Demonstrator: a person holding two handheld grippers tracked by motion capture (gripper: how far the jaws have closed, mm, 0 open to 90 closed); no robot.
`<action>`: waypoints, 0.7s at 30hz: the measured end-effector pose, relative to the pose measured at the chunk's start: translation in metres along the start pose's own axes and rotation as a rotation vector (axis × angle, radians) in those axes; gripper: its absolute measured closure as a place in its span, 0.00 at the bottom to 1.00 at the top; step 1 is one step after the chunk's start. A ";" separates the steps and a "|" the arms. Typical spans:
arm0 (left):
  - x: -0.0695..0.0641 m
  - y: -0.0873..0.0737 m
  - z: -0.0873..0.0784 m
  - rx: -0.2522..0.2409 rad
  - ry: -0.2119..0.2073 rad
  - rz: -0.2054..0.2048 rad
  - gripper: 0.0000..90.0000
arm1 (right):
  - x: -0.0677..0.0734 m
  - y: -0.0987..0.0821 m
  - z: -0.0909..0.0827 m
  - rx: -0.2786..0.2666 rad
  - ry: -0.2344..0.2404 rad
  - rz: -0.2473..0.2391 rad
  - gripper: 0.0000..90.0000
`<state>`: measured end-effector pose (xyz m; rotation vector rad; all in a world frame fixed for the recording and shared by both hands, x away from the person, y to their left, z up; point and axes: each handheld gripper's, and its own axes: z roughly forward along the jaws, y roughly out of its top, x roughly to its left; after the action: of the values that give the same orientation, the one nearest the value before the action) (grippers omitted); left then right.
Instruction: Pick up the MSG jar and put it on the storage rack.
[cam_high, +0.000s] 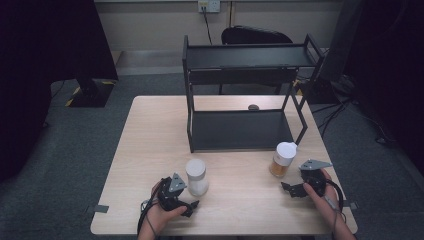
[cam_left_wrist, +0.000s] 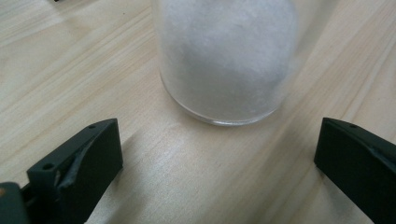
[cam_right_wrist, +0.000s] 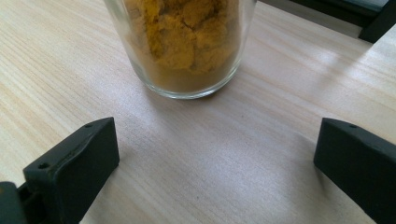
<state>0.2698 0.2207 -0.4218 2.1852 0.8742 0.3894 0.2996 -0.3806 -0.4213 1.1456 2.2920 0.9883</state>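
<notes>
A glass jar of white powder (cam_high: 196, 176) stands upright on the table's front left; in the left gripper view the white jar (cam_left_wrist: 228, 60) is just beyond my jaws. My left gripper (cam_high: 190, 204) (cam_left_wrist: 219, 154) is open, a little short of it, touching nothing. A glass jar of yellow powder (cam_high: 283, 160) with a white lid stands at the front right. In the right gripper view the yellow jar (cam_right_wrist: 184, 42) is close ahead. My right gripper (cam_high: 289, 190) (cam_right_wrist: 217, 154) is open and empty, just to the jar's near right.
A black two-tier rack (cam_high: 240, 131) stands at the back middle of the wooden table (cam_high: 150, 150), both shelves bare. A small dark object (cam_high: 253, 107) lies on the table behind its lower shelf. A black chair (cam_high: 255, 35) stands beyond the table.
</notes>
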 end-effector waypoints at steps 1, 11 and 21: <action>0.001 0.000 0.000 -0.004 -0.004 -0.007 0.01 | 0.000 0.000 0.000 0.000 0.000 0.000 0.00; 0.005 0.008 -0.007 -0.057 -0.035 -0.065 0.02 | -0.001 0.000 0.000 -0.001 0.003 -0.005 0.00; 0.010 0.021 -0.007 -0.080 -0.055 -0.073 0.03 | -0.001 0.000 0.000 -0.002 0.003 -0.005 0.00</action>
<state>0.2833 0.2204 -0.4015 2.0750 0.8909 0.3216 0.3003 -0.3809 -0.4216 1.1377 2.2949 0.9903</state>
